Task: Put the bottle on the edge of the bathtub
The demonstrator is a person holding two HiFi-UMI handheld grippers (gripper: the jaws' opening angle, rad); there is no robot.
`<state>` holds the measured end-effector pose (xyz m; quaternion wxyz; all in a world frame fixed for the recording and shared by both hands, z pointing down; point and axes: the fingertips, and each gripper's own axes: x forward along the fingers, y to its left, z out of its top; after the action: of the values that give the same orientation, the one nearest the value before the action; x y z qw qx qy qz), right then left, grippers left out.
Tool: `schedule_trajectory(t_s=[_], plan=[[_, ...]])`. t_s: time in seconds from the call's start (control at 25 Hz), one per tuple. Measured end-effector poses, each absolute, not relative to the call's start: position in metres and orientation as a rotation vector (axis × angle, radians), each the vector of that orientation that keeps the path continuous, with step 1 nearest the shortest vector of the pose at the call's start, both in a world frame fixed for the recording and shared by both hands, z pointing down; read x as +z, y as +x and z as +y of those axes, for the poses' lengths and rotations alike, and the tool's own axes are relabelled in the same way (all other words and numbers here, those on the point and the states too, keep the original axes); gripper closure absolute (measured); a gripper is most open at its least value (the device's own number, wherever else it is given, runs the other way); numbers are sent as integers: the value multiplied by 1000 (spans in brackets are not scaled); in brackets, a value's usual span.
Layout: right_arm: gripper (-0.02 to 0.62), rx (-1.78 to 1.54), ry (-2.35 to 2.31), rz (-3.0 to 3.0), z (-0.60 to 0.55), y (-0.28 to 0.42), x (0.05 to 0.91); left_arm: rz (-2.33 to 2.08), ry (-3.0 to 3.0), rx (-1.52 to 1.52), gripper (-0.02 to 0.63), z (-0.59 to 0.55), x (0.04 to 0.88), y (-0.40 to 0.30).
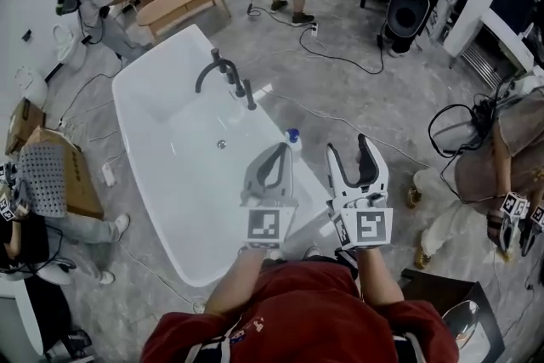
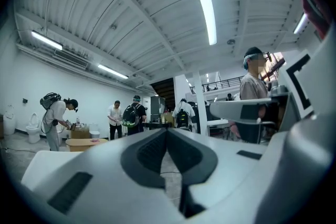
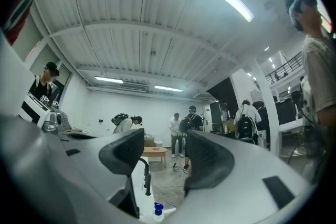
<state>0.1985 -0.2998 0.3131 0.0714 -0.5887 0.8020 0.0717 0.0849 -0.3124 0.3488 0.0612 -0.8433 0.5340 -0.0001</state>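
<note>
Bottle (image 1: 293, 137) with a blue cap stands upright on the rim of the white bathtub (image 1: 146, 110), just ahead of the two tools and between their tips. Left tool (image 1: 278, 154) has its jaws pressed together with nothing between them. Right tool (image 1: 349, 147), beside it, has its jaws apart and empty. In the right gripper view the bottle shows low in the gap, clear of both pads. A dark faucet (image 1: 224, 76) stands on the rim farther ahead of the tools.
</note>
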Motion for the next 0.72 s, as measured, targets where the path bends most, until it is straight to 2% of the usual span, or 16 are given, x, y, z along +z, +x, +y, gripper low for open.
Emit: schedule_trajectory(t_s=[0.28,0.52,0.72], plan=[[416,190,-1743,2427,-306,195,319,1624,-2541,-39,589,-315,357,84],[458,157,-1719,2430,-308,190,320,1622,-2541,-42,589,-313,358,82],[543,150,-1707,2439,-309,188,320,1636,-2545,-23,589,-311,355,81]])
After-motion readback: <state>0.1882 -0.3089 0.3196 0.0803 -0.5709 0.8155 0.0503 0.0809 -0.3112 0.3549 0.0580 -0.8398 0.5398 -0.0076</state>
